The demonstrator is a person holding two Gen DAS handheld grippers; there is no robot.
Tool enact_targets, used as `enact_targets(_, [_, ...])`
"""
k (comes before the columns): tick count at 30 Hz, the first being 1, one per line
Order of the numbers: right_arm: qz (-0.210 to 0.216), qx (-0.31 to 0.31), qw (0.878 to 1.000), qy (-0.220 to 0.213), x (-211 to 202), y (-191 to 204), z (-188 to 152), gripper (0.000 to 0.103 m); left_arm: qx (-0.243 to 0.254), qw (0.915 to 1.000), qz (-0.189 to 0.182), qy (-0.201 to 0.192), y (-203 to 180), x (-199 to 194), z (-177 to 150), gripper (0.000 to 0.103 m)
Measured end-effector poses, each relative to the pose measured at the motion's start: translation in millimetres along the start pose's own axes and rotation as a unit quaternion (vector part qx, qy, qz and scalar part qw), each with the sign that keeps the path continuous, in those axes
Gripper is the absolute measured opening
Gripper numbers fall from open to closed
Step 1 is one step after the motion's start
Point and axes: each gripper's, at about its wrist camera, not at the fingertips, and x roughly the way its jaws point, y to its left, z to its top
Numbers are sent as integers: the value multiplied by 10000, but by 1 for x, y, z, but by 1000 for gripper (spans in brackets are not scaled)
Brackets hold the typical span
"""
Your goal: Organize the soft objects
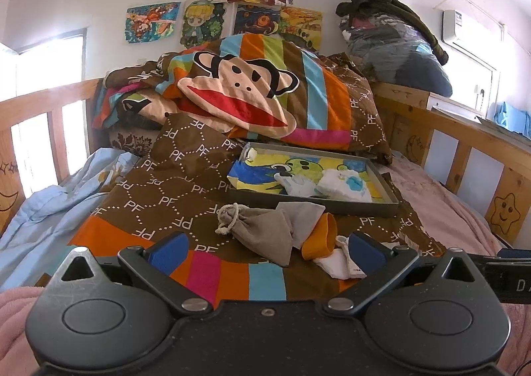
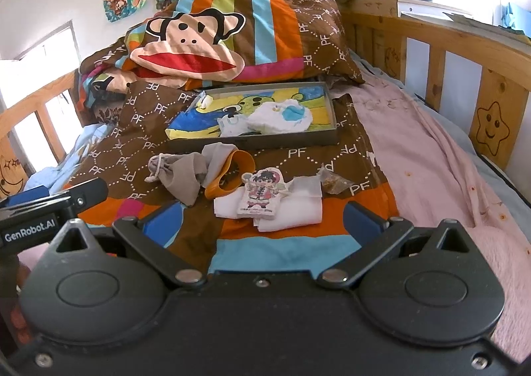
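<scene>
A grey tray (image 1: 386,183) (image 2: 332,104) lies on the brown quilt and holds two white-and-blue cloth items (image 1: 345,188) (image 2: 282,118). In front of it lie a grey drawstring pouch (image 1: 262,230) (image 2: 181,177), an orange band (image 1: 320,236) (image 2: 229,173), a white folded cloth (image 1: 335,264) (image 2: 298,206) with a cartoon figure charm (image 2: 260,193) on it, and a small clear packet (image 2: 333,182). My left gripper (image 1: 265,250) is open and empty, just short of the pouch. My right gripper (image 2: 262,216) is open and empty, either side of the white cloth.
A folded monkey-print quilt (image 1: 245,90) (image 2: 205,44) is piled behind the tray. Wooden bed rails (image 1: 464,150) (image 2: 464,54) run along the right and left. A pink sheet (image 2: 431,150) covers the right side, a blue blanket (image 1: 49,210) the left.
</scene>
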Motion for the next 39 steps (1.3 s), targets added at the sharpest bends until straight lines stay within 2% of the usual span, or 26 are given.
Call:
enact_targets(14, [79, -82, 9997, 203, 8, -1, 2, 103, 8, 9999, -72, 75, -4, 1, -1, 102])
enact_targets(24, [211, 62, 9987, 452, 24, -2, 8, 103, -225, 9993, -124, 260, 6, 6, 3, 102])
enact_targets(31, [307, -143, 9983, 477, 46, 5, 17, 103, -459, 9969, -118, 622, 20, 33, 13, 102])
enact_targets(39, [252, -518, 9965, 598, 95, 8, 35, 103, -555, 9934, -197, 982, 37, 90, 22, 102])
